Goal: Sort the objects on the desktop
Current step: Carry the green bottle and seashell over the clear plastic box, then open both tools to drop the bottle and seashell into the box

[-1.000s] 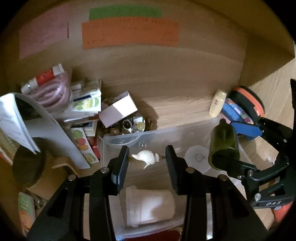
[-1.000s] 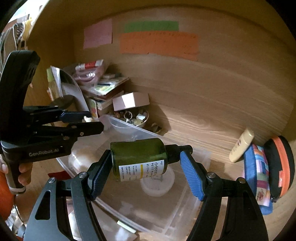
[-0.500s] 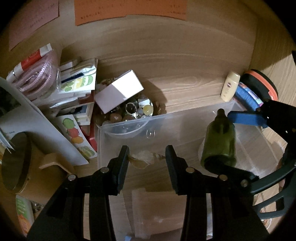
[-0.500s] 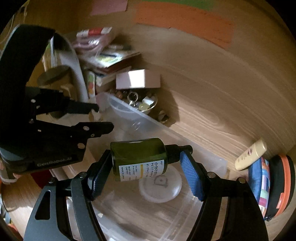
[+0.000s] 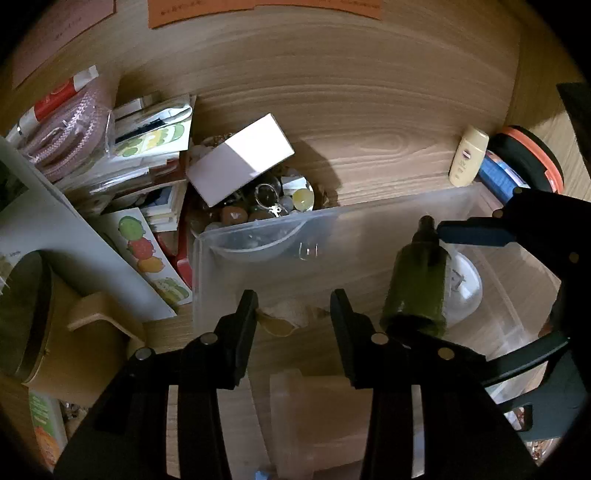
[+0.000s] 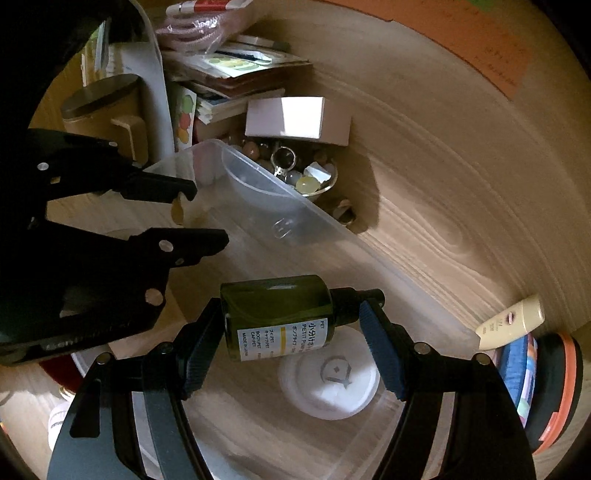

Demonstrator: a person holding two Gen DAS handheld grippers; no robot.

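Lower now, right gripper (image 6: 291,332) jaws clamp green "PETIT PUMP" bottle (image 6: 277,314); left gripper (image 5: 293,314) jaws pinch seashell (image 5: 284,317).

Wooden desktop (image 5: 369,122), clear plastic bin (image 5: 332,225), white box (image 5: 240,162), cream tube (image 5: 467,155), stacked booklets (image 5: 147,147)

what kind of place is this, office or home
Probably a home desk or wooden shelf nook, cluttered. Orange paper notes are stuck on the wood back panel, a stack of booklets and sticker sheets sits at left, and a small bowl of stones and trinkets stands behind a clear plastic bin.
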